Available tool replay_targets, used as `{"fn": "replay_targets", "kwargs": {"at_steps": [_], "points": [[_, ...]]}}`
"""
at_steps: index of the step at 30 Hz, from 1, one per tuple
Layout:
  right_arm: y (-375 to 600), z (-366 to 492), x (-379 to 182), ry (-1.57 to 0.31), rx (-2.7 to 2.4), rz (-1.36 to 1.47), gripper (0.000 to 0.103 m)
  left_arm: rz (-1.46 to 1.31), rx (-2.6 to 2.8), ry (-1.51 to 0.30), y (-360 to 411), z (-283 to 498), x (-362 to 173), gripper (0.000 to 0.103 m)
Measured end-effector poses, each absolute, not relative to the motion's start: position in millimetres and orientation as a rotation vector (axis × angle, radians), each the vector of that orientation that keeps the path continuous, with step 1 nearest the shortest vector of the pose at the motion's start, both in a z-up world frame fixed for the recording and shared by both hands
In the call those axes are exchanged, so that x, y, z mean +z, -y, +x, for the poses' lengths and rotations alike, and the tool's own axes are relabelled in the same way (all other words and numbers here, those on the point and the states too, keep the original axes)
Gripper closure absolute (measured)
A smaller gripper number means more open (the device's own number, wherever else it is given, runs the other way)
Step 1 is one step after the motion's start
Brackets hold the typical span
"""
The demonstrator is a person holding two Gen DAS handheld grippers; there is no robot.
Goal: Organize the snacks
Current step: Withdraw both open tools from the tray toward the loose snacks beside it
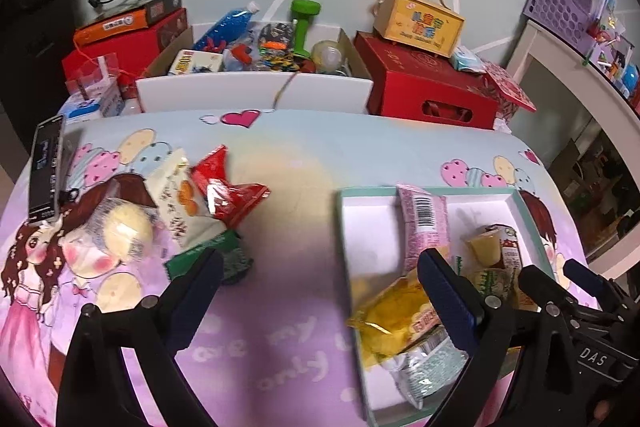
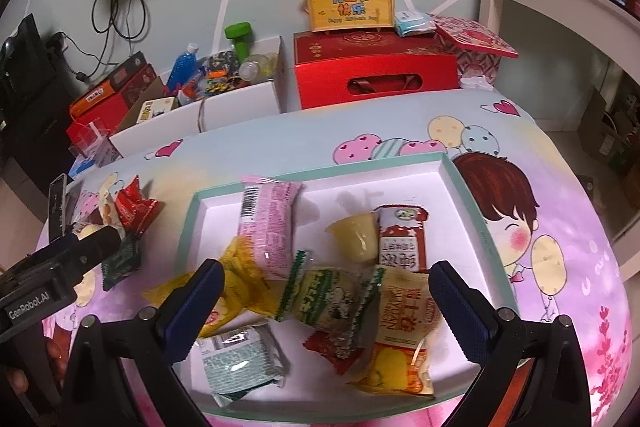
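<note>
Snacks awaiting sorting: loose crinkly red foil packet (image 1: 228, 187) at ten o'clock on tabletop; shallow white teal-rimmed tray (image 2: 452, 163) crowded. Left tongs (image 1: 320, 291) and right tongs (image 2: 326, 297) wide, empty. Risk: slippery packets sliding from grip, or tray overflow.

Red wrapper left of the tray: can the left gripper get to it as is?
Probably yes. The left gripper is open and empty over bare tablecloth, and the red wrapper lies ahead on the pile's right edge, uncovered. It does overlap the white snack bag, so that may drag along.
</note>
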State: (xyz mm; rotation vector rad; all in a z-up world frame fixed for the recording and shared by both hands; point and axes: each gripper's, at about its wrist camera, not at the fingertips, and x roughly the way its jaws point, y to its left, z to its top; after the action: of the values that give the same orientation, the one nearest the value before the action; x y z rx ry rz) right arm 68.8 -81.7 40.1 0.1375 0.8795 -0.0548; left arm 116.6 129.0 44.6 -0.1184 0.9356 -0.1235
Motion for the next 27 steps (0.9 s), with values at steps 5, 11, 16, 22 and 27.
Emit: {"fn": "replay_targets", "kwargs": {"at_steps": [5,11,16,22,27], "points": [[64.7,69.8,42.3,-0.878,-0.008,0.145,0.000,-0.145,-0.083,-0.939,-150.9,116.3,44.7,0.006],[33.8,70.9,42.6,-0.877,0.058,0.113,0.000,-0.154,-0.018,-0.937,-178.7,112.7,44.6,0.005],[9.8,74.4,42.2,-0.878,0.102,0.088,0.000,-0.214,0.035,-0.952,-215.5,110.4,40.0,0.006],[-14.0,83.5,40.3,-0.886,0.172,0.111,0.000,-0.278,0.132,-0.969,-261.4,105.3,34.3,0.006],[-37.0,91.4,36.7,-0.895,0.211,0.093,0.000,-0.332,0.180,-0.983,-288.4,103.3,29.1,0.006]]}}
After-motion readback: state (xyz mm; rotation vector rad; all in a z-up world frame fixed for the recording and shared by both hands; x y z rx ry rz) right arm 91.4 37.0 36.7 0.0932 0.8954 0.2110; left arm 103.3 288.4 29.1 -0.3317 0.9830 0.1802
